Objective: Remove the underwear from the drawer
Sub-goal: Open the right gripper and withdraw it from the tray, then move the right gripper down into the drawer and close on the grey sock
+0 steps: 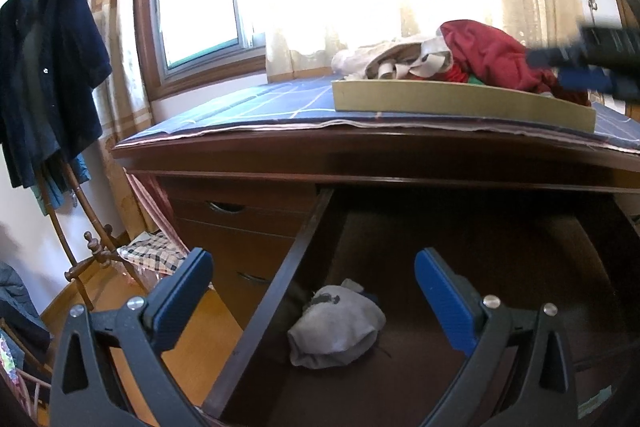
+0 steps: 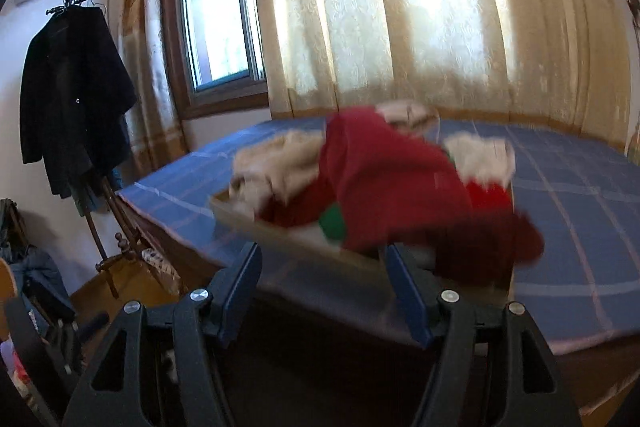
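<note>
I see a dark brown drawer (image 1: 276, 291) holding a grey garment (image 1: 336, 327). The cloth (image 1: 256, 103) on the desk top is blue with a thin pale check. On it sits a tan tray (image 1: 460, 101) heaped with red fabric (image 1: 492, 55), cream pieces (image 1: 384, 61) and a patch of green (image 2: 334, 223). My gripper pads (image 1: 444, 301) are blue on black frames. The curtain (image 2: 400, 27) is cream with a woven pattern, and the coat (image 2: 76, 95) is navy.

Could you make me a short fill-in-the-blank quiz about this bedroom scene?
1. The grey garment lies inside the open ____.
2. The red garment tops a pile in the ____ on the blue cloth.
3. The left gripper holds ____.
4. The dark coat hangs left of the ____.

Answers: drawer; tray; nothing; window
</note>
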A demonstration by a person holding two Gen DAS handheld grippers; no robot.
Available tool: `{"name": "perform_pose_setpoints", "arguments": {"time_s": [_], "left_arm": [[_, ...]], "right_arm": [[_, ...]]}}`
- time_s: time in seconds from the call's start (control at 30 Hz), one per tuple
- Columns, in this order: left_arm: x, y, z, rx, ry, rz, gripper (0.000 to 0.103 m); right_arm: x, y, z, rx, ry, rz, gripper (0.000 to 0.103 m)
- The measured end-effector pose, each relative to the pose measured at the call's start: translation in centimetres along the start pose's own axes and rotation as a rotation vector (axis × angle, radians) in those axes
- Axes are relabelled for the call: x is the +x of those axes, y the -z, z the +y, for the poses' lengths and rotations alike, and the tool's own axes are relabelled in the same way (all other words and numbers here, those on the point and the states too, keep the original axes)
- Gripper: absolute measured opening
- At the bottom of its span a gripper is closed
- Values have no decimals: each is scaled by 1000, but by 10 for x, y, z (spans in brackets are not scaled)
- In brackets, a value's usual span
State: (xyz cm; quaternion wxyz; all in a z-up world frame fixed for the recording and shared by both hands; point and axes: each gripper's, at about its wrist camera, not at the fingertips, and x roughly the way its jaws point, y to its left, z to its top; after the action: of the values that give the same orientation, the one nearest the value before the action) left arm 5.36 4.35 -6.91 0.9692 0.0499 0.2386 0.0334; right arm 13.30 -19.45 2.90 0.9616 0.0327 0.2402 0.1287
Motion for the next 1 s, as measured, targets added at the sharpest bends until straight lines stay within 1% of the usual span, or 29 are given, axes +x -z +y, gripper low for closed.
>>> {"name": "perform_pose_setpoints", "arguments": {"time_s": [0.07, 0.17, 0.2, 0.23, 0.27, 0.37, 0.5, 0.6, 0.7, 0.77, 0.87, 0.93, 1.0], "left_arm": [[1, 0, -2, 8, -22, -4, 103], [3, 0, -2, 1, -33, 6, 103], [3, -1, -1, -4, -34, 12, 103], [5, -1, 0, -11, -33, 24, 103], [5, -1, 0, -15, -36, 25, 103], [5, -1, 0, -12, -47, 26, 103], [4, 0, -1, -5, -46, 20, 103], [4, 0, 1, -13, -27, 32, 103], [1, -3, 11, -53, -33, 38, 103], [-4, -5, 19, -74, -66, 30, 103], [-7, -5, 29, -64, -127, 30, 103], [-8, -4, 37, -67, -153, 39, 103], [-9, -4, 45, -75, -174, 41, 103]], "right_arm": [[6, 16, -5, 6, 4, 17, 67], [11, 35, -6, 9, -5, 37, 67], [9, 39, -4, -5, 1, 12, 67], [8, 42, -3, -17, 7, 12, 67], [9, 43, -2, -22, 0, 20, 67], [3, 44, -5, -2, -36, -3, 67], [5, 44, -6, 7, -59, 12, 67], [2, 44, 5, -34, -88, 6, 67], [5, 44, 18, -89, -165, 26, 67], [11, 45, 29, -137, -210, 74, 67], [23, 49, 48, -223, -271, 155, 67], [35, 52, 57, -245, -323, 234, 67], [56, 60, 69, -274, -376, 354, 67]]}}
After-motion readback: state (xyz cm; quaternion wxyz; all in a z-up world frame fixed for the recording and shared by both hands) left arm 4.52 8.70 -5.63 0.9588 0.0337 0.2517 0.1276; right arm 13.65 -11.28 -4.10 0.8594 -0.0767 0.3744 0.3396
